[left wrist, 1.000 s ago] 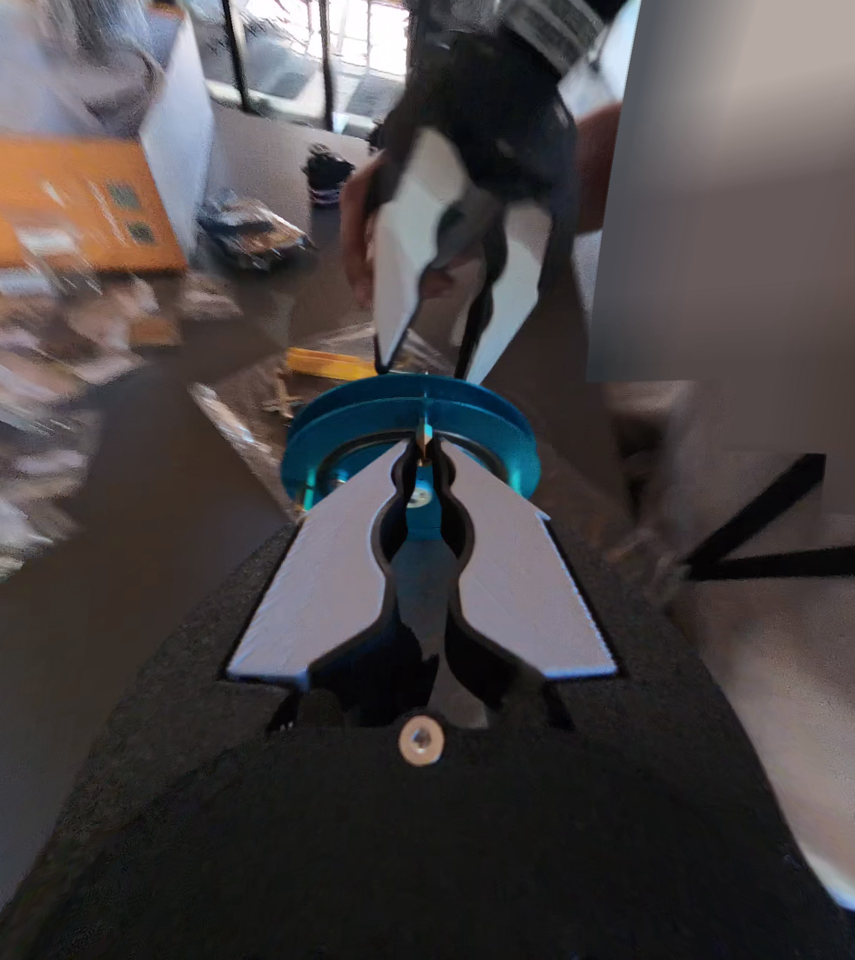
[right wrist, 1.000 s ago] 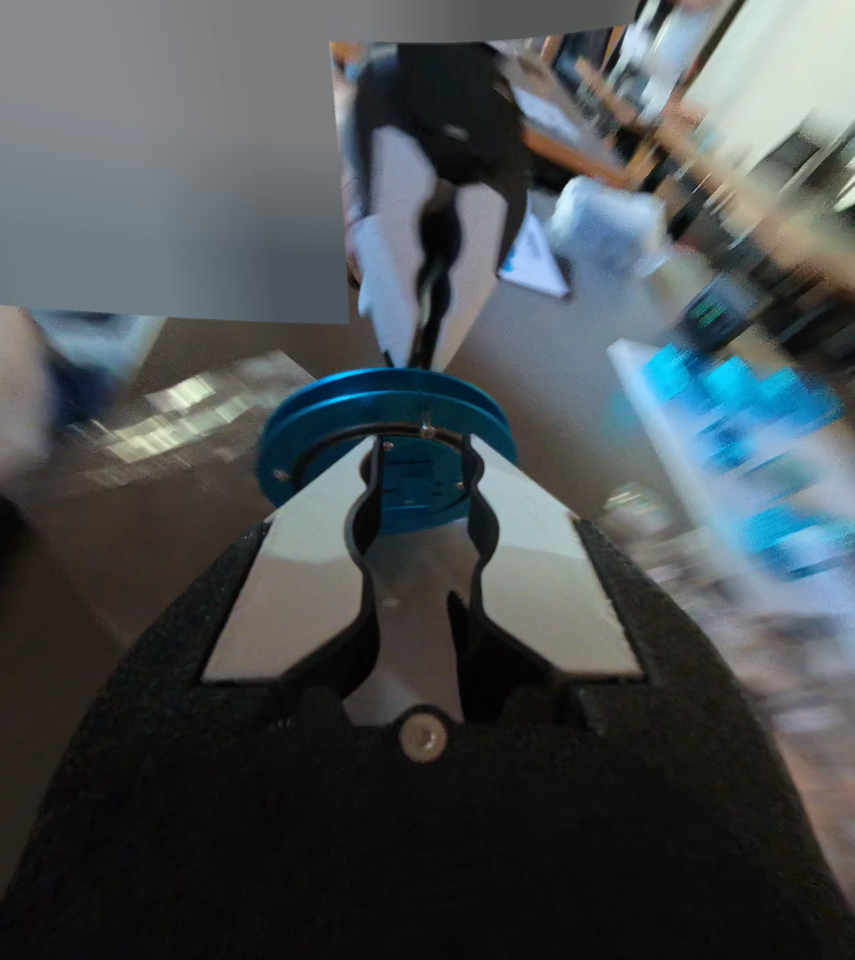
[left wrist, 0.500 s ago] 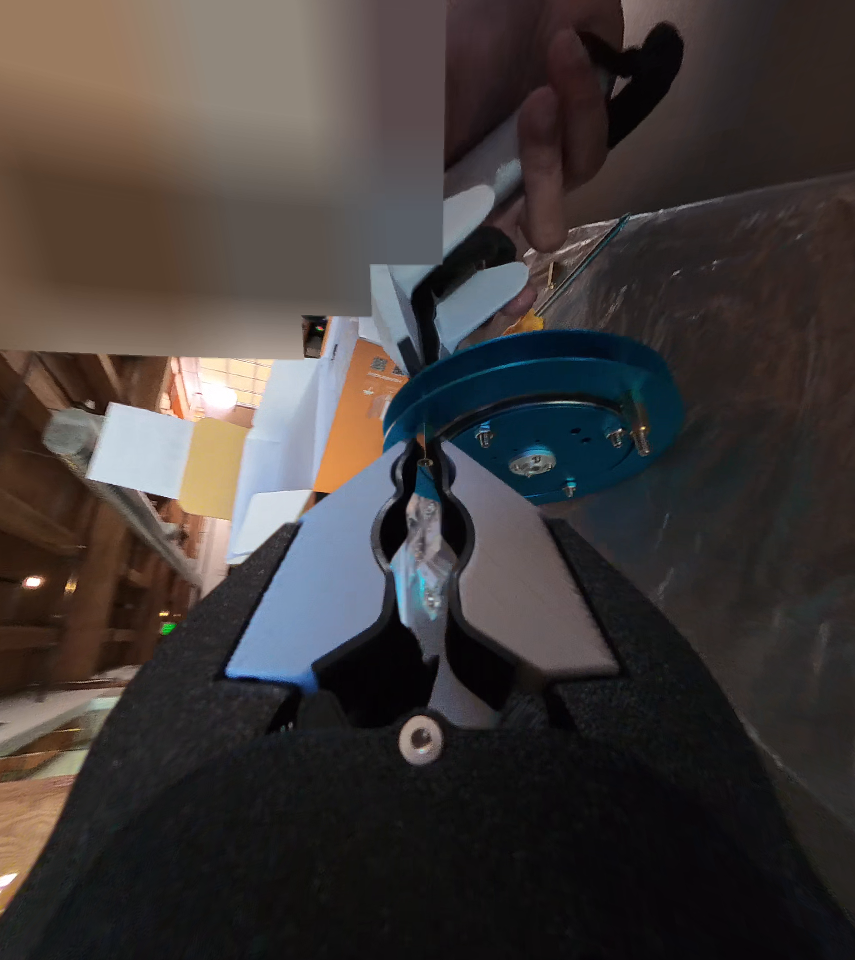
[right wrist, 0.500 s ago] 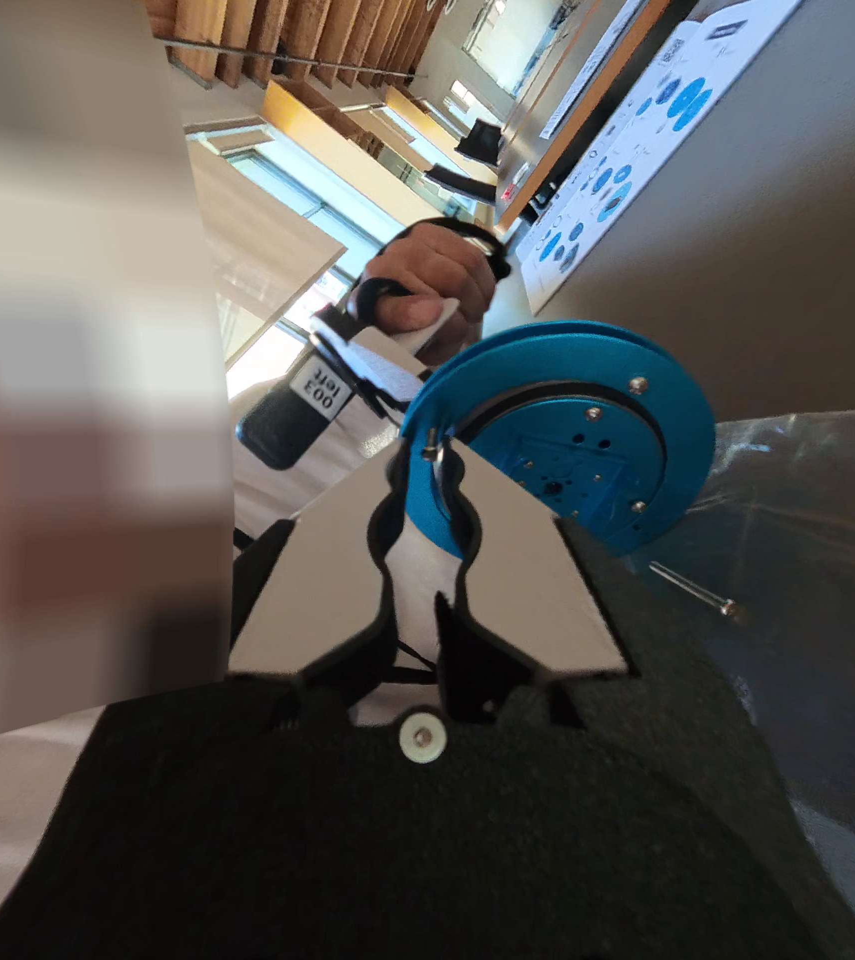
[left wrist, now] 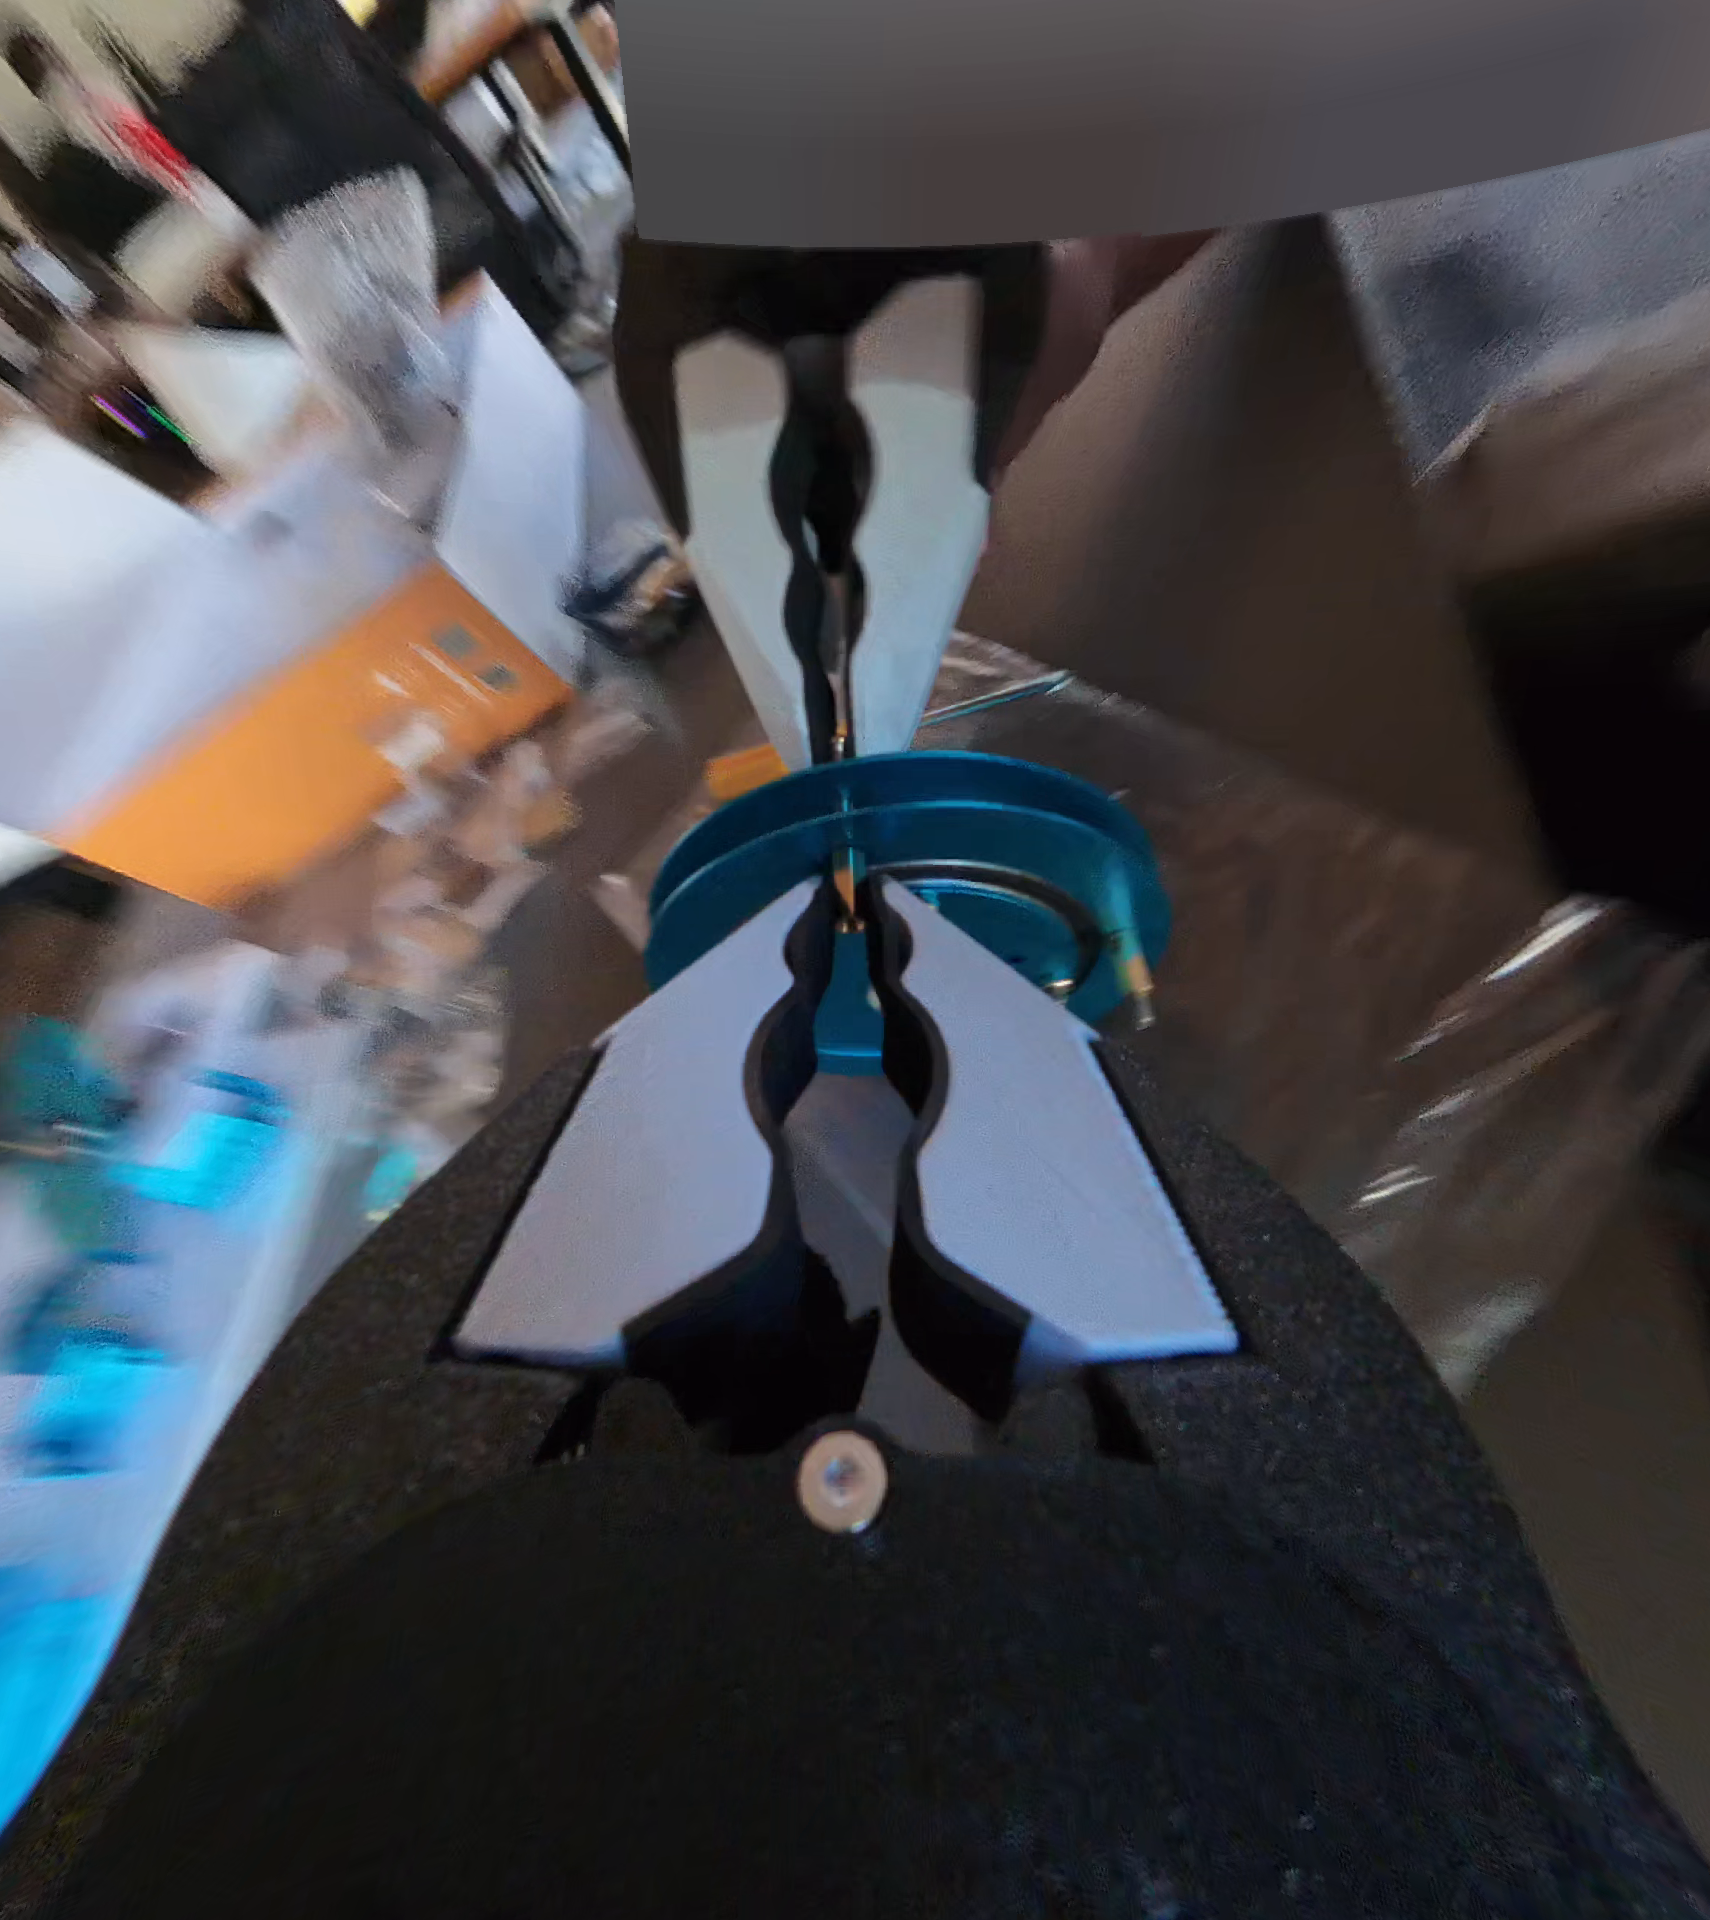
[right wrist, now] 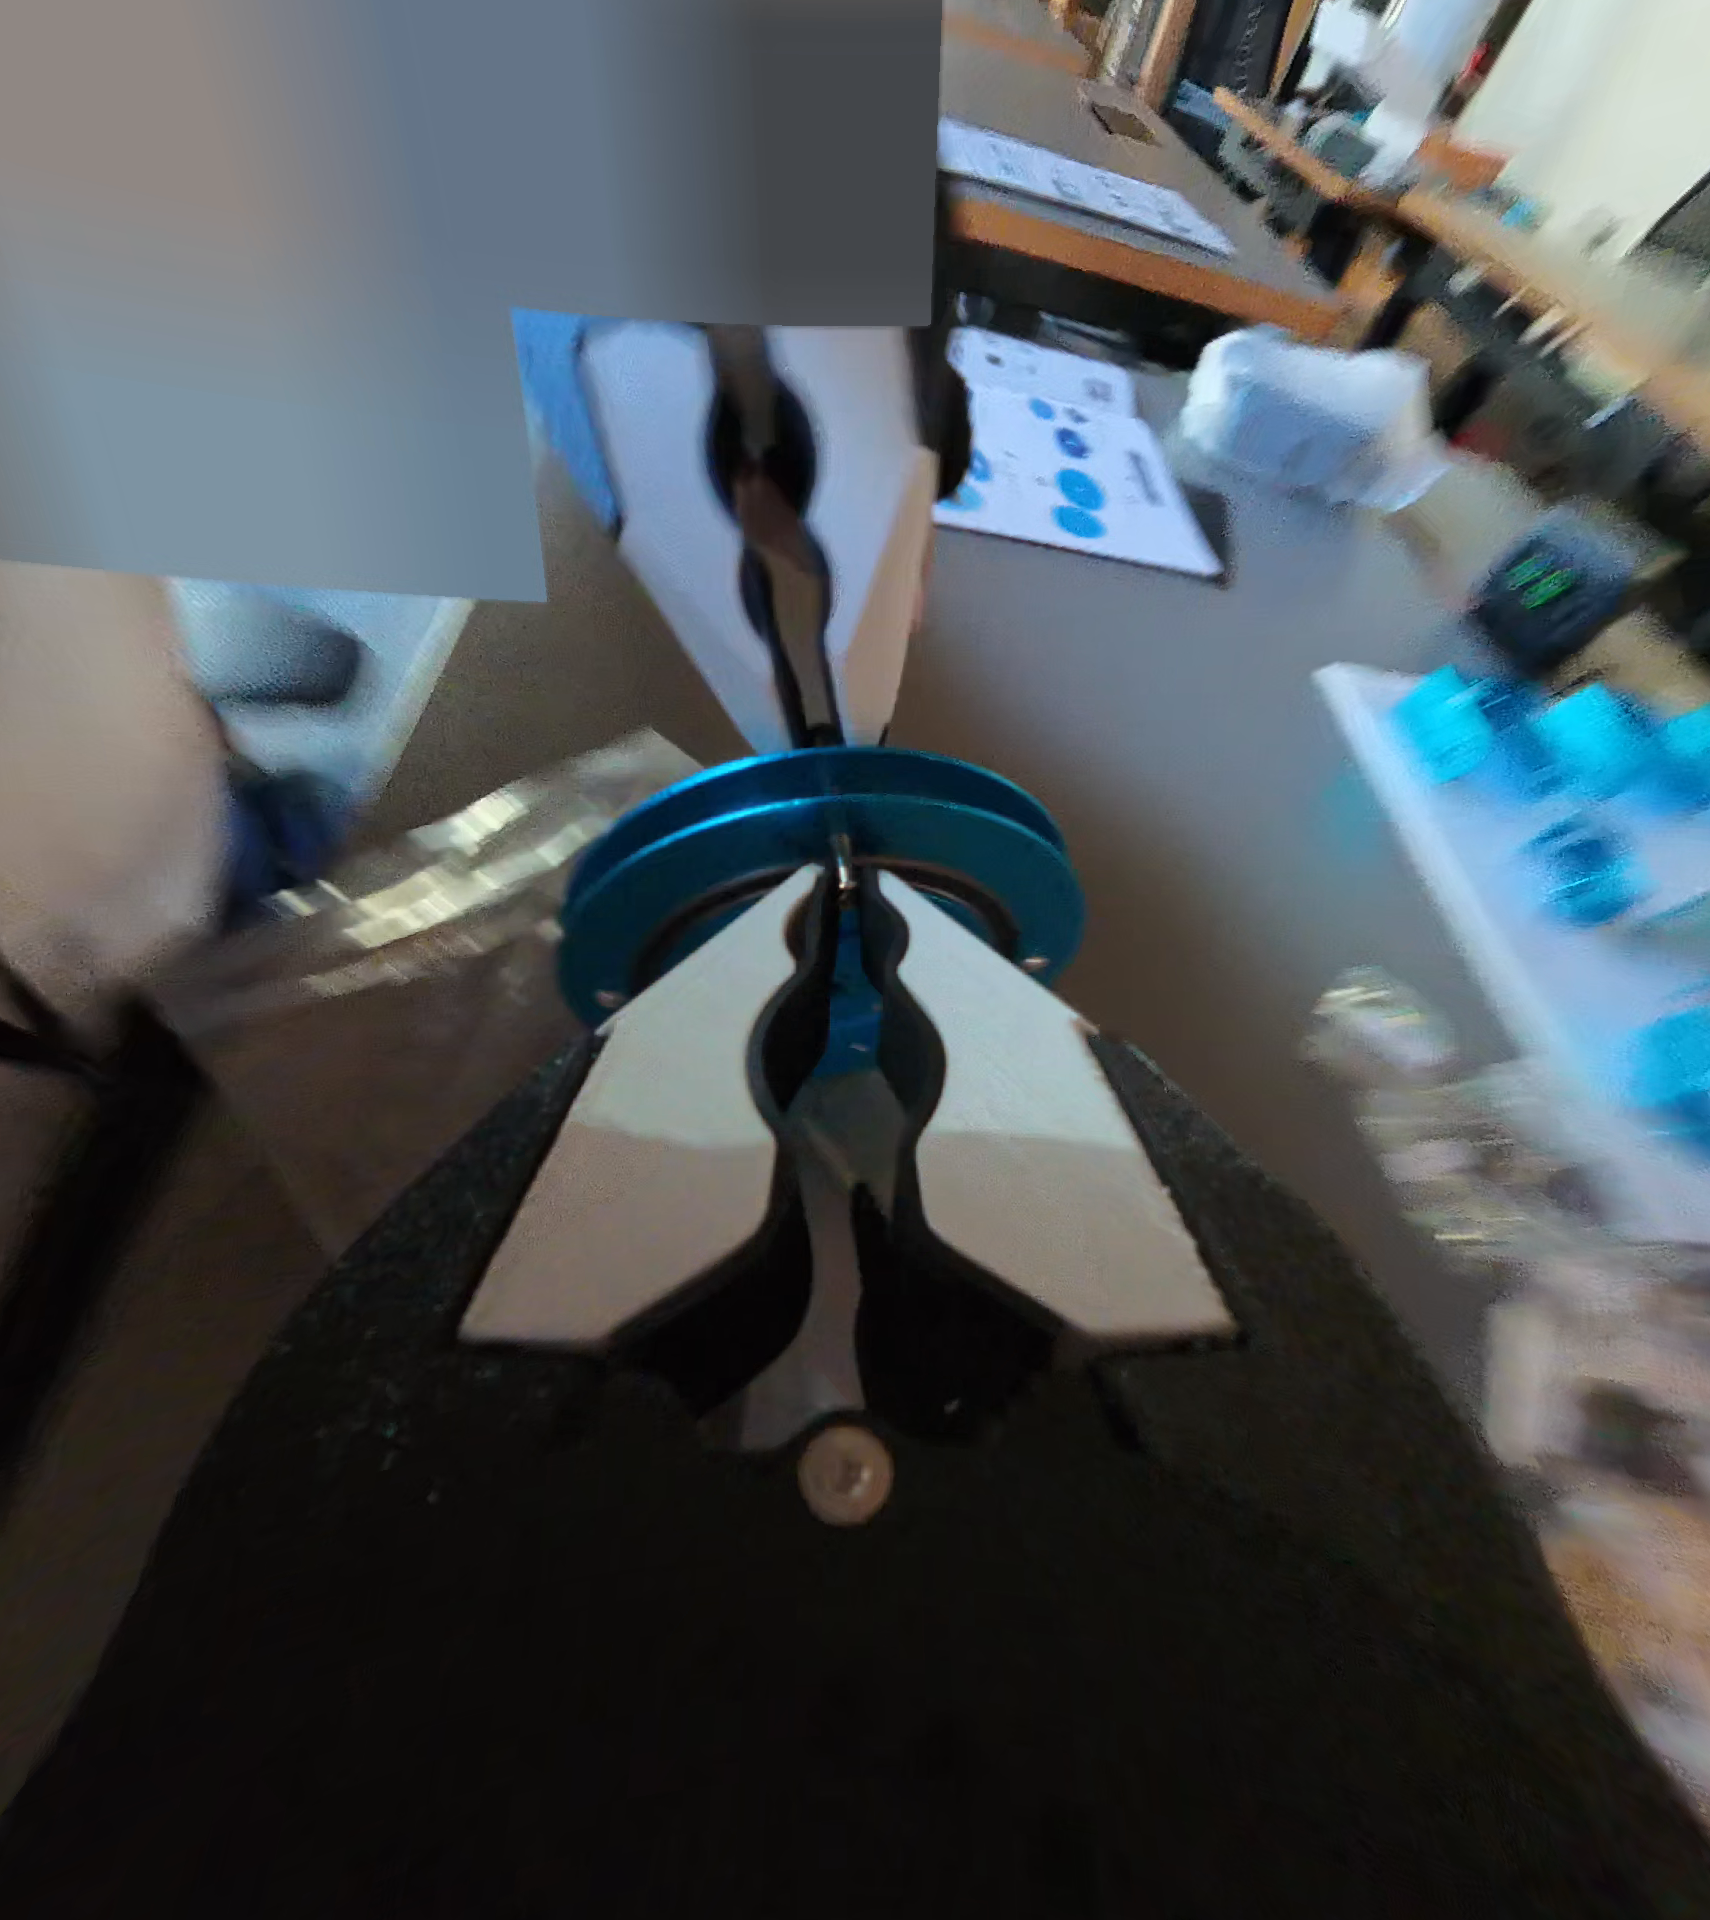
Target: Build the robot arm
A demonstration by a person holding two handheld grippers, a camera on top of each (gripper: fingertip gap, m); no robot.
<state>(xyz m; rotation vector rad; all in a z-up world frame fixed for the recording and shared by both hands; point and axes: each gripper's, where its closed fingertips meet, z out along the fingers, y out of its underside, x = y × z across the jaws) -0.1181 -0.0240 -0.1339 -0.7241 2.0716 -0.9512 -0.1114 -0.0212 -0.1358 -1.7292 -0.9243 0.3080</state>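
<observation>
Blue double-flanged disc (left wrist: pixel 908 831) hangs in the air between the two grippers, seen nearly edge-on, its flat faces roughly level and its rim running crosswise to both sets of fingers. Left gripper (left wrist: pixel 849 902) closes narrow on a small brass-coloured post at the disc's near rim; right gripper (right wrist: pixel 843 881) pinches the opposite rim the same way, tips meeting on a small metal stud, so each gripper points straight at the other across the disc. Below lie the grey tabletop (right wrist: pixel 1090 707) and a crinkled clear plastic sheet (left wrist: pixel 1350 935).
</observation>
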